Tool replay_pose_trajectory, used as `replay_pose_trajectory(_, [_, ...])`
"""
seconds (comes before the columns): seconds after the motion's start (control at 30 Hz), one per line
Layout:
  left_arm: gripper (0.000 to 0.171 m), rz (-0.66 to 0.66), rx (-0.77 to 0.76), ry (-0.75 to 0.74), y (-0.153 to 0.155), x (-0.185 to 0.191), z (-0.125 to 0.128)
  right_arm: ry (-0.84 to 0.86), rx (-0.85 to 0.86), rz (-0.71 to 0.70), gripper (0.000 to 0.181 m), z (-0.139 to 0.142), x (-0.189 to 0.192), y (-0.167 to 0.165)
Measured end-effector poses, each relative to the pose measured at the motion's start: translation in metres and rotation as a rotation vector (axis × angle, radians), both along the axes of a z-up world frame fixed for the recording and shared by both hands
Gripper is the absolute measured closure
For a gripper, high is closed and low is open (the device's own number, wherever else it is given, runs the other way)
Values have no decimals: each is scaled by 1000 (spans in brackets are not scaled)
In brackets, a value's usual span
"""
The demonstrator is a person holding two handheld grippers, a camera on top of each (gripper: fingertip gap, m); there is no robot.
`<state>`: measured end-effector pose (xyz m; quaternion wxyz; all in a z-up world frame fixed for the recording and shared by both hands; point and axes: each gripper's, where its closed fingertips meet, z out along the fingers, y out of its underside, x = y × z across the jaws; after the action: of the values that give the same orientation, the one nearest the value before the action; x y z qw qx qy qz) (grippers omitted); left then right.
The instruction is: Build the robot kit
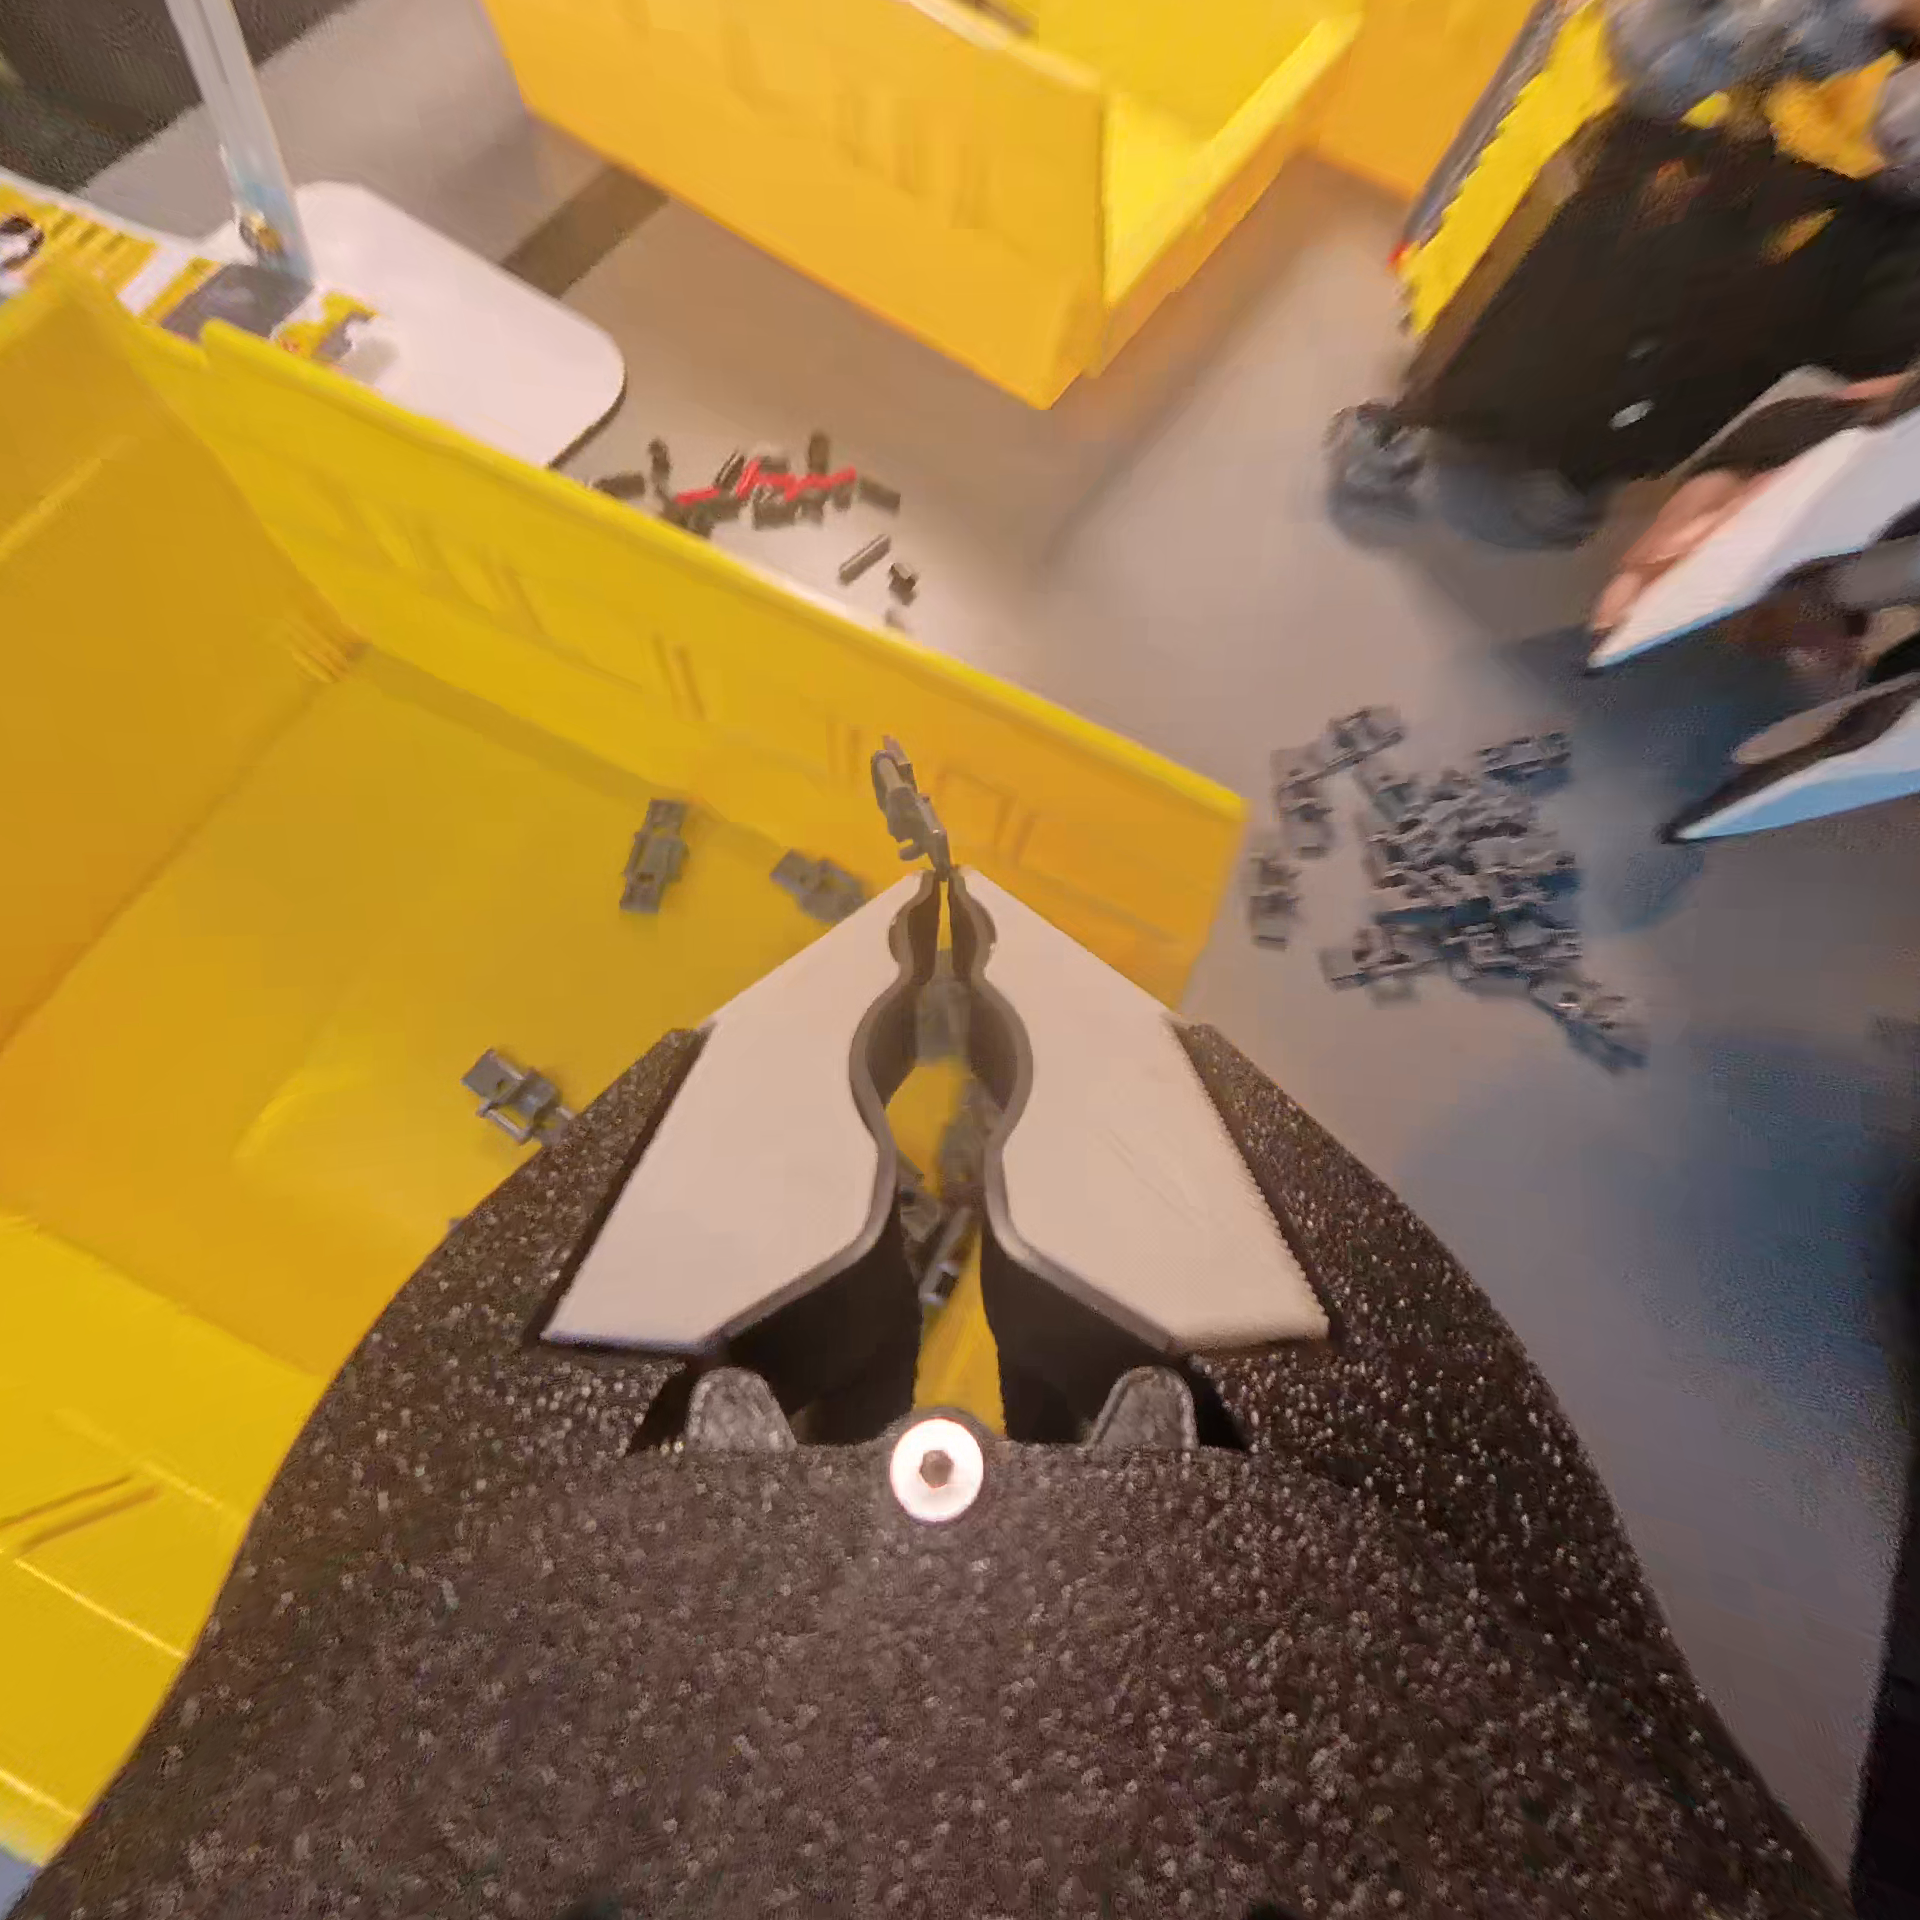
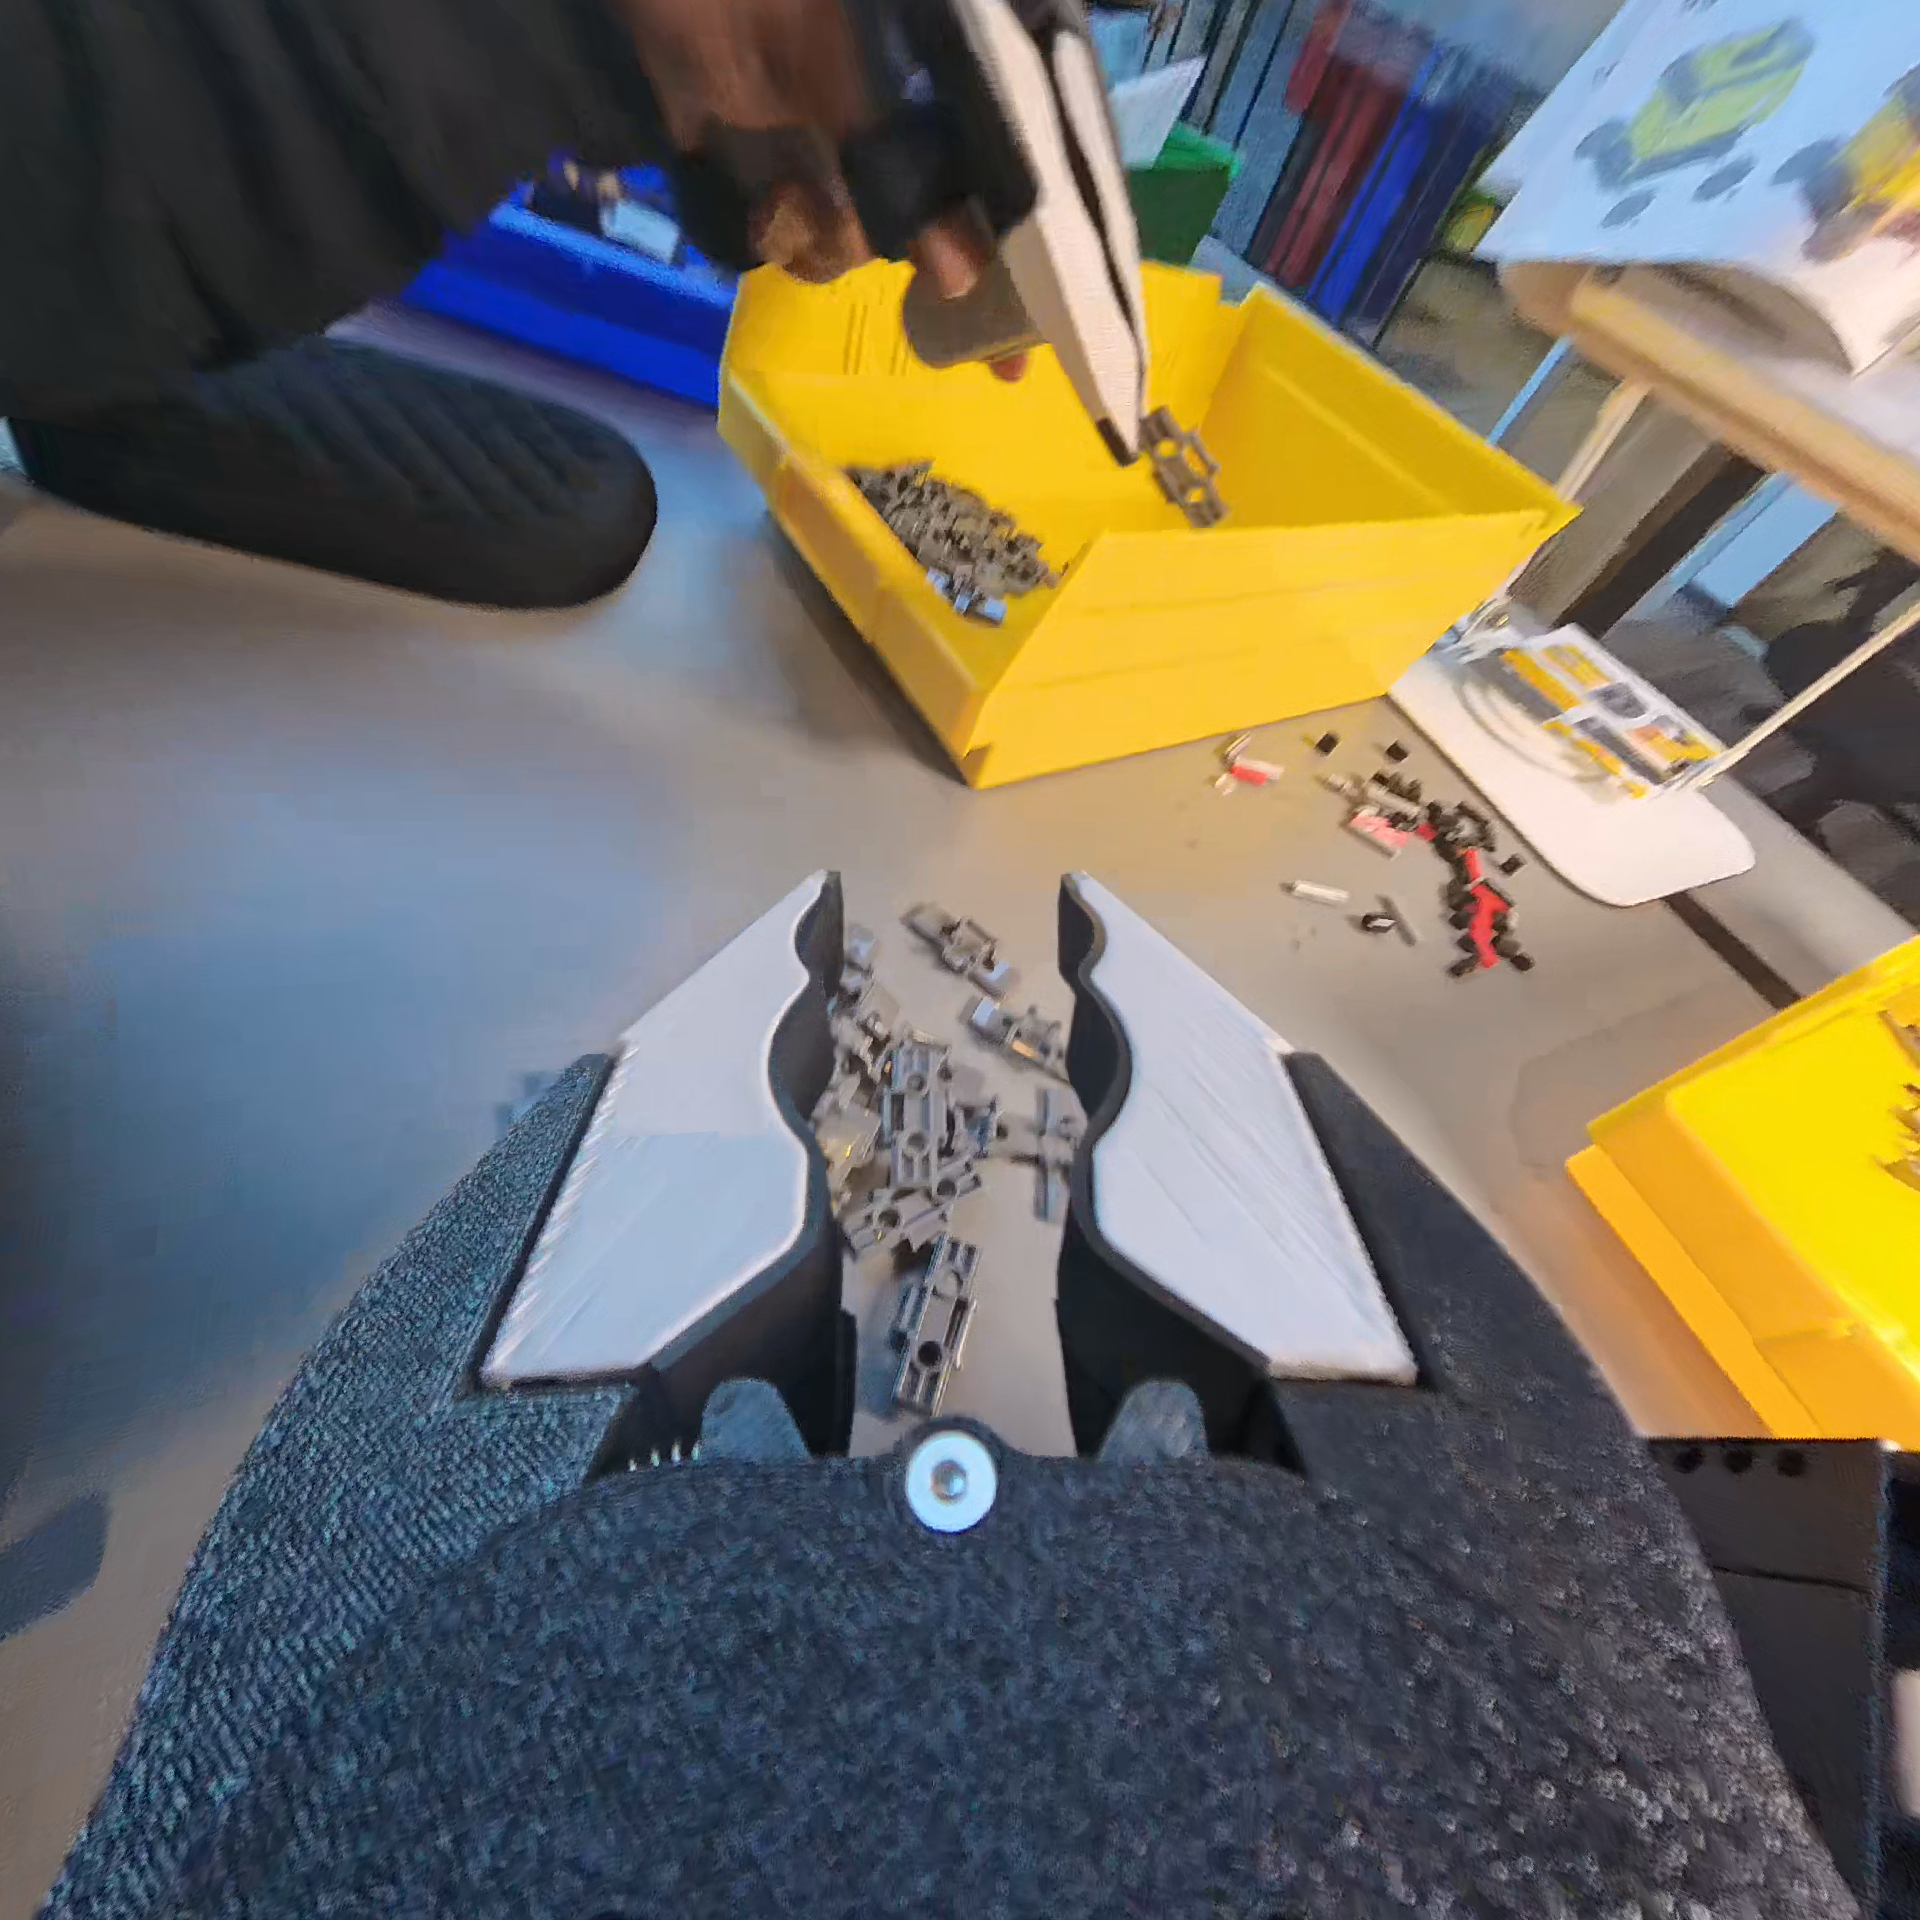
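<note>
My left gripper [image 1: 938,883] is shut on a small grey plastic part [image 1: 909,802] and holds it above the inside of a yellow bin [image 1: 727,665]. Several loose grey parts [image 1: 655,852] lie on the bin floor. In the right wrist view the left gripper [image 2: 1127,436] hangs over the same yellow bin [image 2: 1247,644] with the grey part [image 2: 1184,478] dangling from its tips. My right gripper [image 2: 948,904] is open, its fingers on either side of a pile of grey parts [image 2: 914,1122] on the grey table.
A pile of grey parts [image 1: 1455,883] lies on the table right of the bin. Small black and red pieces [image 1: 758,488] [image 2: 1455,862] lie beyond. More yellow bins [image 1: 935,156] [image 2: 1766,1195] stand around. A white stand base [image 2: 1579,790] and a booklet [image 1: 1766,540] sit nearby. The gap from one gripper's tips to the other's is roughly 15 cm.
</note>
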<state>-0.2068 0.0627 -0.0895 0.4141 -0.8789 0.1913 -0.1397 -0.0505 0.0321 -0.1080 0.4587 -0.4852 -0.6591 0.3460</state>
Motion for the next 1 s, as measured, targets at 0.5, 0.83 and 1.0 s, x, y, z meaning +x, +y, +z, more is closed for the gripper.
replay_pose_trajectory(0.5, [157, -382, -37, -278, -60, 115, 3, -153, 140, 74, 164, -26, -11, -21])
replay_pose_trajectory(0.83, [140, 130, -144, 239, 57, -51, -57, -255, -5, 0, 151, -44, 16, -2])
replay_pose_trajectory(1.0, [150, 84, -273, 180, 69, -56, -91, -216, -24, -9, 151, -37, 20, 2])
